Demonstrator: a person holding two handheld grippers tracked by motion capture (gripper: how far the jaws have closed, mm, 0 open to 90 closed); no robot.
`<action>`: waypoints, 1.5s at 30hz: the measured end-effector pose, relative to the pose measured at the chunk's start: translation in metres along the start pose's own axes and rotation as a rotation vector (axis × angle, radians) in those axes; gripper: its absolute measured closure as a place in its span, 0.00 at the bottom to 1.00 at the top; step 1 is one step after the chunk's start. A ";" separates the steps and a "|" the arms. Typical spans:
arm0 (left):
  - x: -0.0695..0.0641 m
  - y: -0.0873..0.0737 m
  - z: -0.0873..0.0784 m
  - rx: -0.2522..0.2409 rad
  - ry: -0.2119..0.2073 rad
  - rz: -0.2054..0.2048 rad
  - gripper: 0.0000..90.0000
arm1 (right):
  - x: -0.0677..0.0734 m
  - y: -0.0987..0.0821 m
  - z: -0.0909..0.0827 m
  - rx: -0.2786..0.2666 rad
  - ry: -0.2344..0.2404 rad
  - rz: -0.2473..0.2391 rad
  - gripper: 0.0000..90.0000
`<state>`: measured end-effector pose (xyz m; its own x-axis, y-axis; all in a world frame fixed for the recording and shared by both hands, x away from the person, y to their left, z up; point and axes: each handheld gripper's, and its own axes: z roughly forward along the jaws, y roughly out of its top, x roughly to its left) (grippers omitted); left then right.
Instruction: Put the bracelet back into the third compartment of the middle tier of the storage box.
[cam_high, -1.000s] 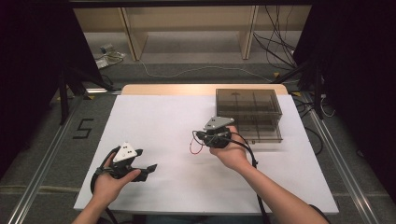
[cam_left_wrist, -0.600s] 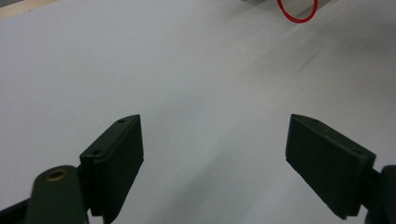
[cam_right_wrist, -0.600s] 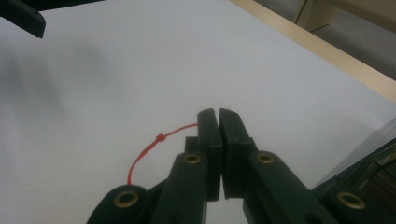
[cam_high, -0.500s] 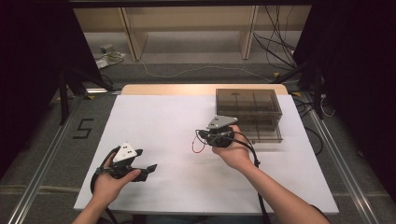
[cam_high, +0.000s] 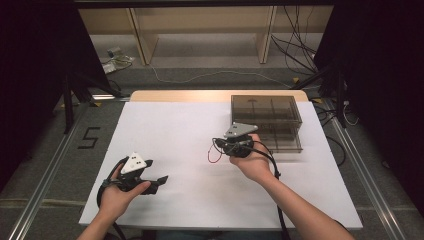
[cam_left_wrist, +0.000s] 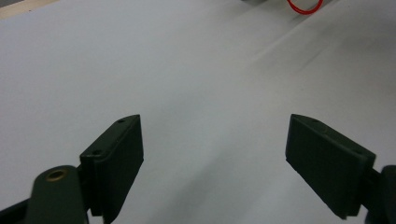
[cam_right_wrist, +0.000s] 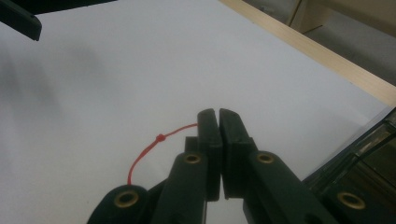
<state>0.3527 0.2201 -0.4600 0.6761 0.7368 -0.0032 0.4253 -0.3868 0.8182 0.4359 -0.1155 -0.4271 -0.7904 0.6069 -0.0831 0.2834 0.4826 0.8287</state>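
Two grippers: right gripper (cam_high: 223, 145), fingers clamped on a red tie (cam_right_wrist: 156, 145), has barely shifted beside the box (cam_high: 267, 120); left gripper (cam_high: 159, 181) waits, fingers apart, so the carry has hardly begun.

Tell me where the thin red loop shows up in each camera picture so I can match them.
High view: the red loop hangs mid-table, left of the right gripper.
Left gripper view: the loop sits at the top edge, right of centre.
Right gripper view: the loop curves left from the shut jaws, centre frame.
Shared landmark: the white table cover.
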 end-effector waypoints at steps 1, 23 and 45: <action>0.000 0.000 0.000 0.001 -0.001 0.002 0.21 | 0.000 0.000 -0.001 0.001 -0.001 0.000 0.99; 0.000 0.000 0.000 0.000 0.000 0.001 0.21 | -0.011 -0.003 -0.011 -0.013 -0.022 0.027 0.99; 0.000 0.000 0.000 0.003 0.001 0.004 0.21 | -0.022 -0.007 -0.021 -0.026 -0.049 0.046 0.99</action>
<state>0.3529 0.2196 -0.4600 0.6773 0.7357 0.0008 0.4243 -0.3916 0.8165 0.4398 -0.1447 -0.4195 -0.7491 0.6586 -0.0713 0.3040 0.4374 0.8463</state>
